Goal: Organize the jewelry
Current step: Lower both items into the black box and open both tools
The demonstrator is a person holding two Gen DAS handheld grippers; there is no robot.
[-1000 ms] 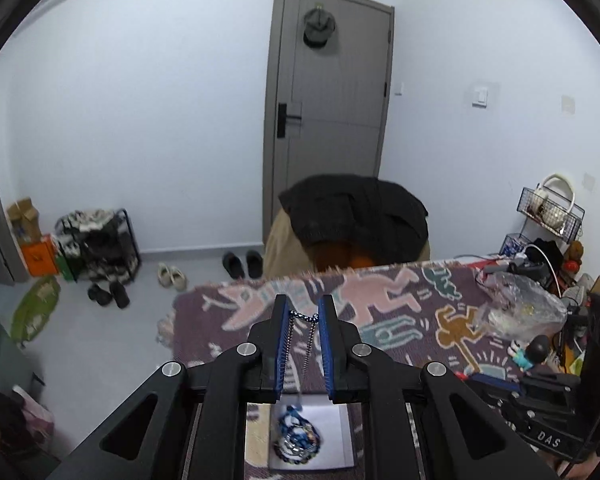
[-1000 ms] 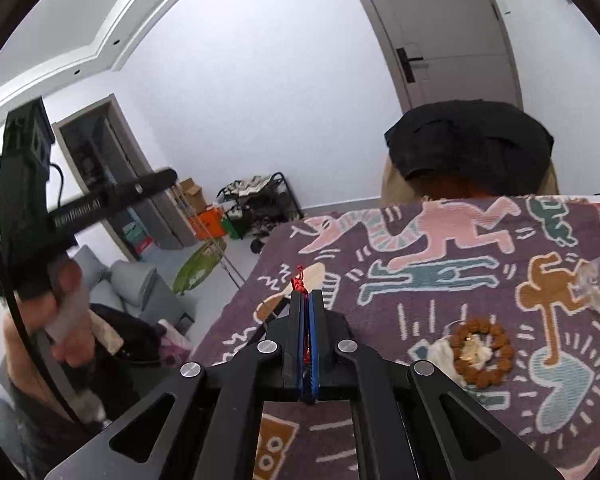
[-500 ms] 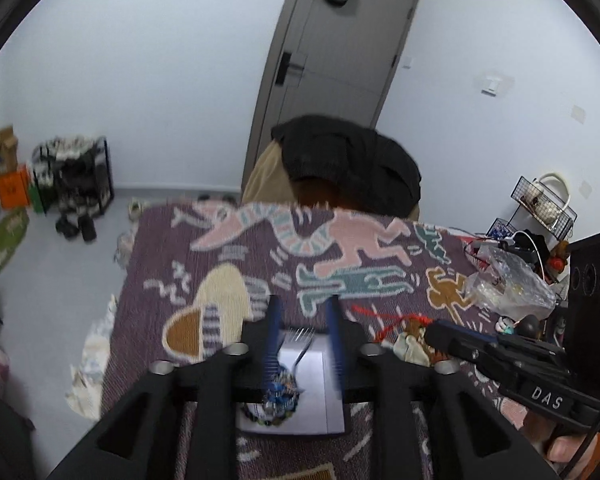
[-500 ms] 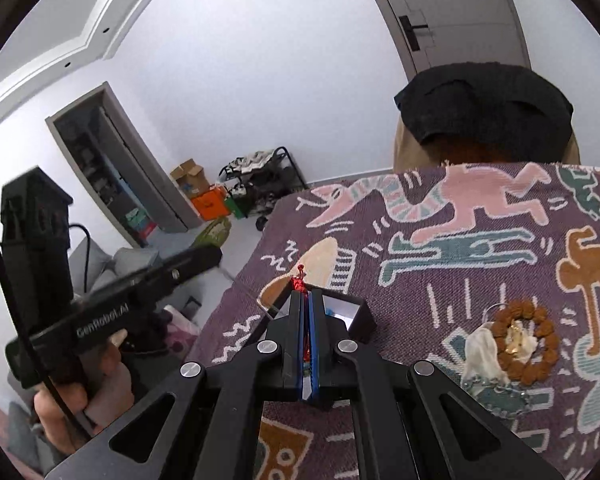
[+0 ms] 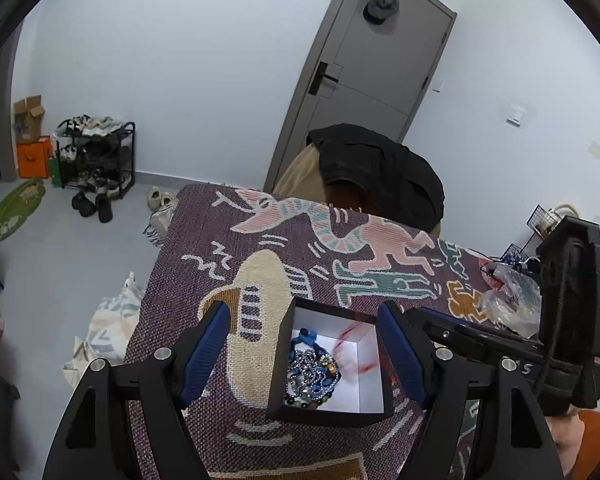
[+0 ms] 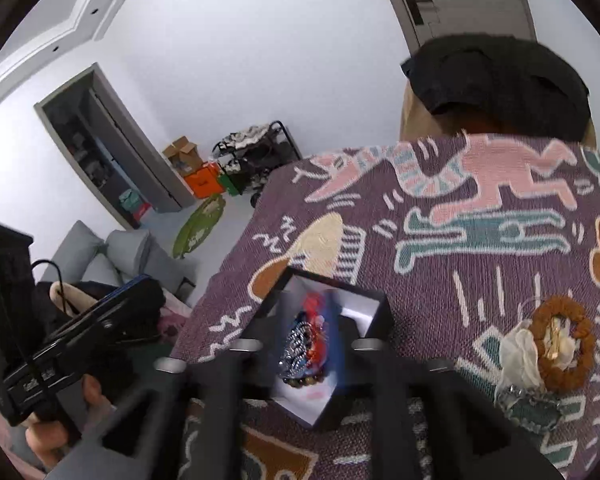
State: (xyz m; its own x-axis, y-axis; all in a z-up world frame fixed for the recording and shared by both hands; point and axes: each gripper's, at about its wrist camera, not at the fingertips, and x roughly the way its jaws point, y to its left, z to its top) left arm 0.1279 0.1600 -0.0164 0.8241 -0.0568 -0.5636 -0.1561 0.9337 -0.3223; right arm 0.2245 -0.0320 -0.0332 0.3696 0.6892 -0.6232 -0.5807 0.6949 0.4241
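A black box with a white inside (image 5: pixel 278 364) (image 6: pixel 382 316) stands on the patterned purple cloth (image 5: pixel 204 240). In it lies a heap of blue and silver bead jewelry (image 5: pixel 310 372) (image 6: pixel 300 344). My left gripper (image 5: pixel 304 344) is wide open and empty, with the box between its fingers. A blurred red cord (image 5: pixel 356 350) (image 6: pixel 314 322) hangs into the box. My right gripper (image 6: pixel 310 356) is blurred by motion right above the box, with its jaws apart; whether it holds the cord is unclear.
A brown bead bracelet with white cloth (image 6: pixel 562 342) and a grey-blue chain piece (image 6: pixel 528 404) lie on the cloth to the right. A clear plastic bag (image 5: pixel 508 300) sits at the table's right end. A chair draped with dark clothing (image 5: pixel 380 172) stands behind the table.
My left gripper let a chain drop into the box, opened wide and lowered around it. My right gripper carried the red cord over the box and its jaws have come apart.
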